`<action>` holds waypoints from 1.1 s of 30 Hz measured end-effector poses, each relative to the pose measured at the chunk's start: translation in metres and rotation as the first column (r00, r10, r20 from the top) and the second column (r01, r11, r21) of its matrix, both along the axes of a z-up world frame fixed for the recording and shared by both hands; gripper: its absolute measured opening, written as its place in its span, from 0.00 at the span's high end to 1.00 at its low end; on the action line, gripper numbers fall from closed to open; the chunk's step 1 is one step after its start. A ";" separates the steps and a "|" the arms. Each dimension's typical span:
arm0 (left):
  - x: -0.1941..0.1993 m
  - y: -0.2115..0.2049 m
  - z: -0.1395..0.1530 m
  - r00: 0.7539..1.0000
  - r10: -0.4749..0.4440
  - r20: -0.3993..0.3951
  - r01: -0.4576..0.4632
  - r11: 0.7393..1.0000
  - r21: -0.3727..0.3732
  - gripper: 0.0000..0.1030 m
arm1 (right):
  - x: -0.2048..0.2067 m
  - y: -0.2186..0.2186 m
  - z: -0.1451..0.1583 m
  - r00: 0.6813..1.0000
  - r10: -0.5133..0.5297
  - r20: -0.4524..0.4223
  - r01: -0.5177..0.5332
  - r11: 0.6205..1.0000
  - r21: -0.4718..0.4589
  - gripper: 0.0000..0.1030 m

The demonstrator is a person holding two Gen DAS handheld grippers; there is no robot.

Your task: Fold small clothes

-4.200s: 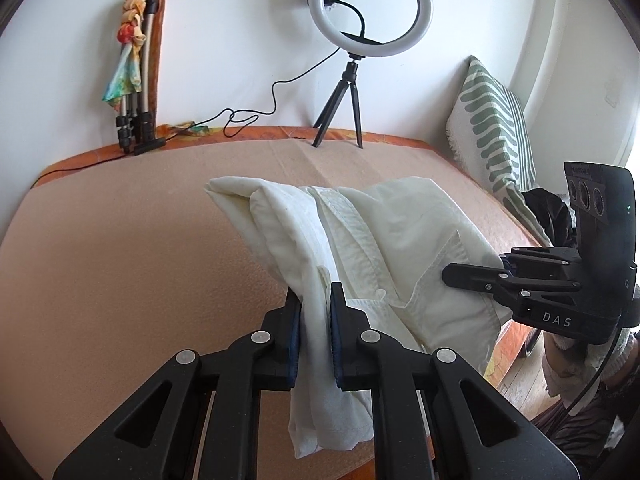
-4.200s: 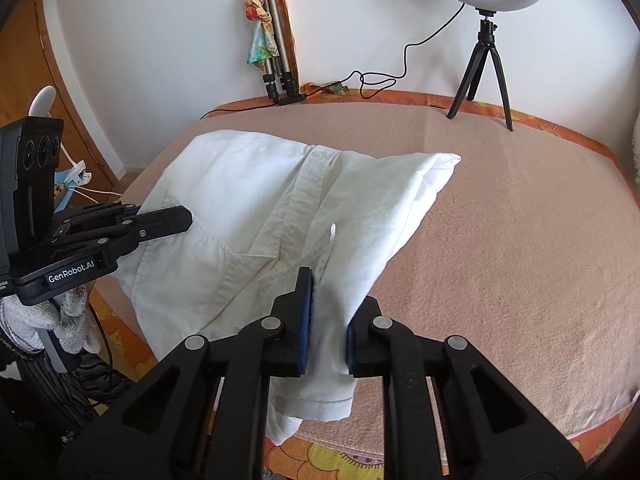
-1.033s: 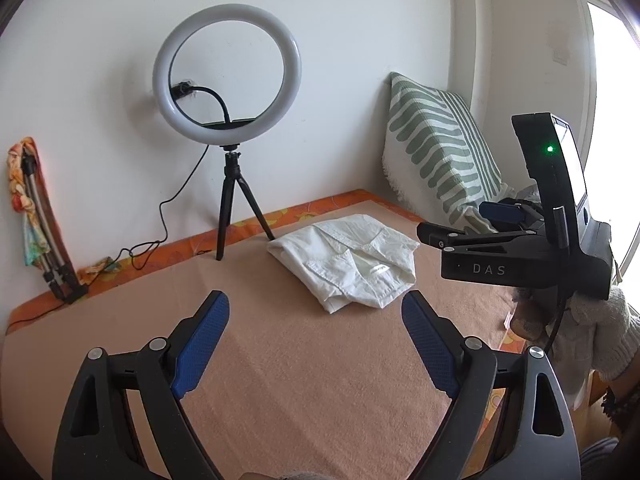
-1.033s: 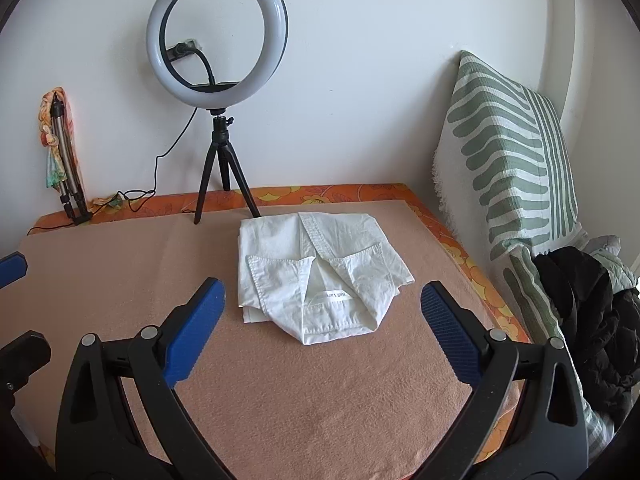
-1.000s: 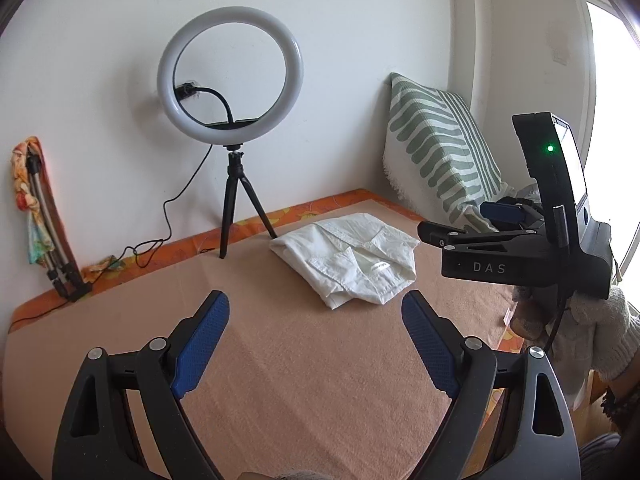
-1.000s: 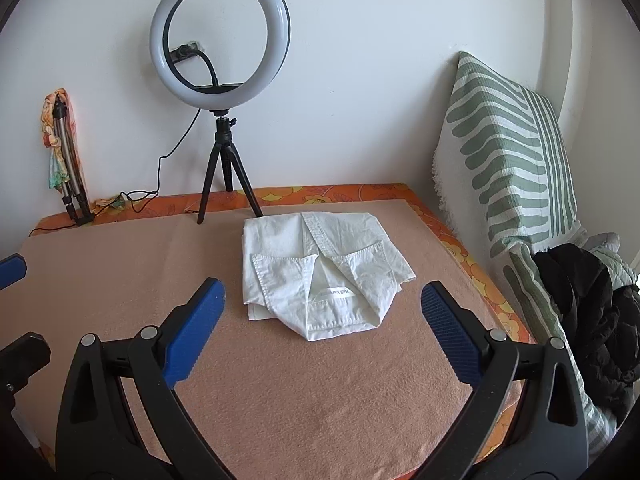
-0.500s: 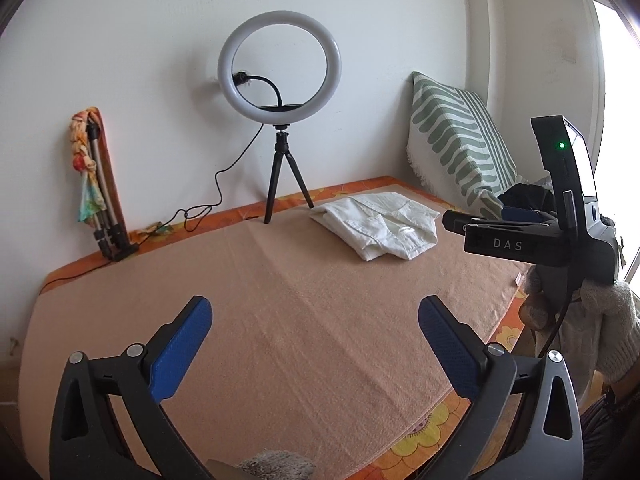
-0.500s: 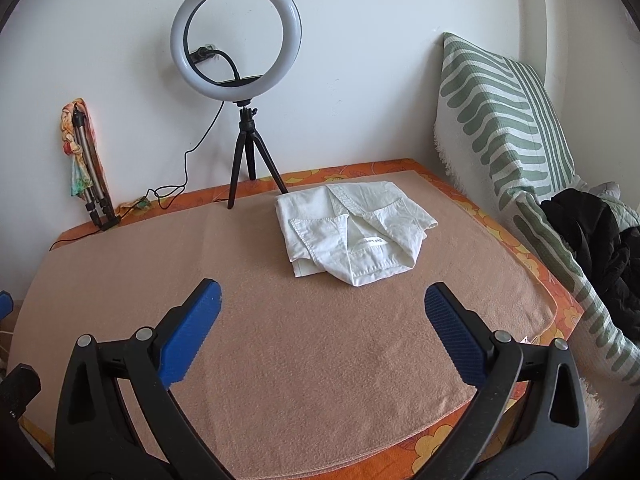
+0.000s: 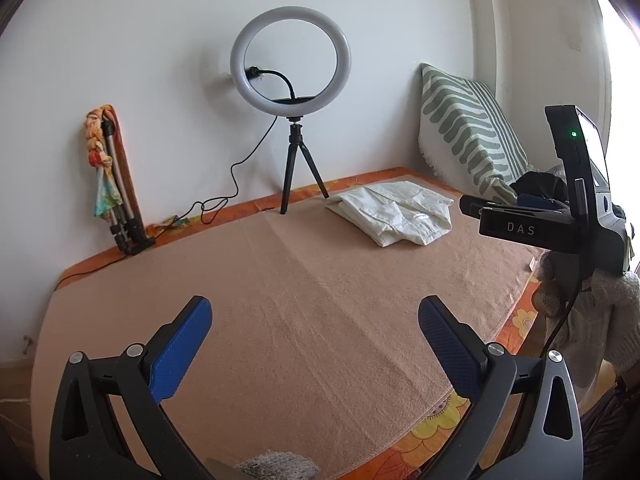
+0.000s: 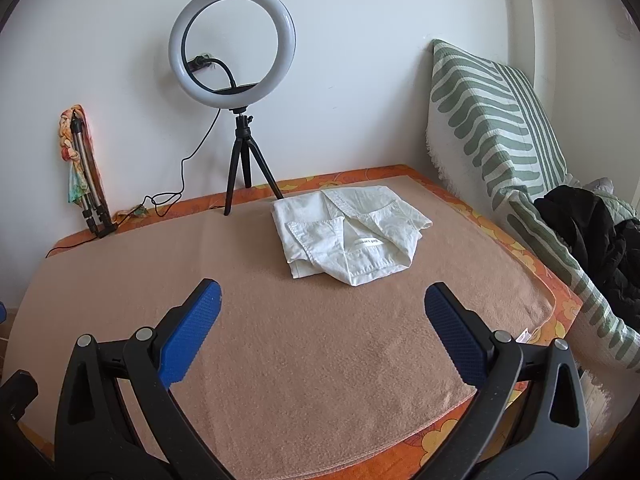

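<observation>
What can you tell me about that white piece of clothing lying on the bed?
The white shirt looks like thin woven cotton with stitched hems. It is folded into a loose, rumpled bundle, flaps overlapping on top, and a small white label with dark print shows near the middle. It lies flat on the tan blanket, towards the far side, just in front of the ring light's tripod and short of the striped cushion. Only the blanket touches it; neither claw is near it.

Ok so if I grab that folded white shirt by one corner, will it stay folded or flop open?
The white shirt looks like thin, soft cotton, so it would probably droop and unfold. Its layers lie loose, with nothing pinning them, and would likely slide apart. It seems light; pushed across the fuzzy blanket, it may bunch rather than glide.
</observation>
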State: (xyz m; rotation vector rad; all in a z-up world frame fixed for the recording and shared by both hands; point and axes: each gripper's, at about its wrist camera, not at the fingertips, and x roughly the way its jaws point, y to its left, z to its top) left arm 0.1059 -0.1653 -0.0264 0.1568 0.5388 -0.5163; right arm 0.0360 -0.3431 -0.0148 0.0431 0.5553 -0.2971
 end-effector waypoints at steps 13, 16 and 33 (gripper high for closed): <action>-0.005 0.006 0.001 1.000 0.007 0.000 -0.007 1.000 -0.001 0.00 | 0.002 0.002 -0.003 1.000 0.005 -0.004 -0.005 1.000 -0.009 0.00; -0.009 0.008 0.003 1.000 0.020 0.022 -0.020 1.000 -0.002 0.00 | 0.003 0.002 -0.004 1.000 0.003 -0.009 -0.004 1.000 -0.013 0.00; -0.011 0.011 0.005 1.000 0.018 0.023 -0.018 1.000 -0.001 0.00 | 0.005 0.008 -0.009 1.000 0.016 -0.019 -0.017 0.999 -0.028 0.00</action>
